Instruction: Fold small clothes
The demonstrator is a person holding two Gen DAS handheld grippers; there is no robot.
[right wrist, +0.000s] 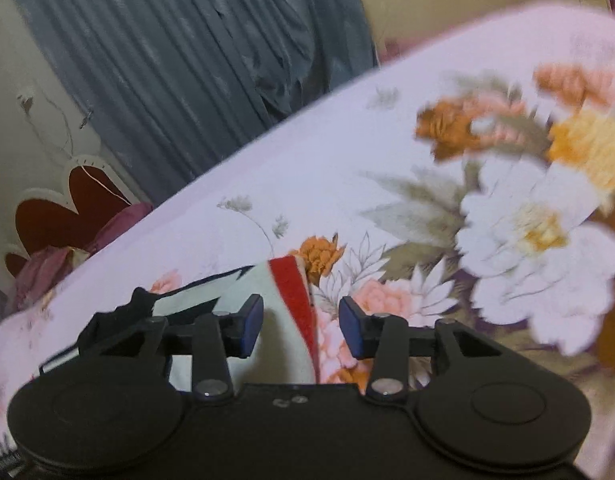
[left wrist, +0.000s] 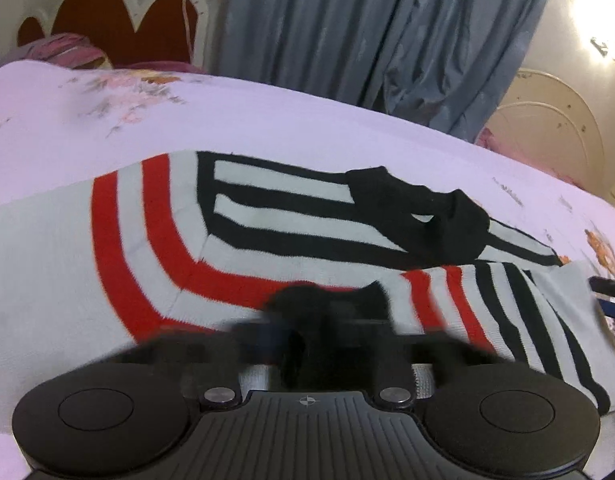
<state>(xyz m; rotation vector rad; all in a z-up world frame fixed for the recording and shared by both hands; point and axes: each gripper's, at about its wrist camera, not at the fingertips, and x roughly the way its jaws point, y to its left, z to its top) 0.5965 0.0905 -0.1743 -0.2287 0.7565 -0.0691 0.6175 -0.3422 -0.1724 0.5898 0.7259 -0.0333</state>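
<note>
Left wrist: sweater's [left wrist: 267, 232] black collar [left wrist: 427, 208].

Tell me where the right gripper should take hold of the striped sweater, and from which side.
Grip the sweater's red-striped edge, which lies flat on the floral bedsheet just ahead of the right gripper. Its jaws stand open with nothing pinched. Probably come in low from the near side, one finger sliding under the edge, since the knit lies flat with no raised fold.
</note>
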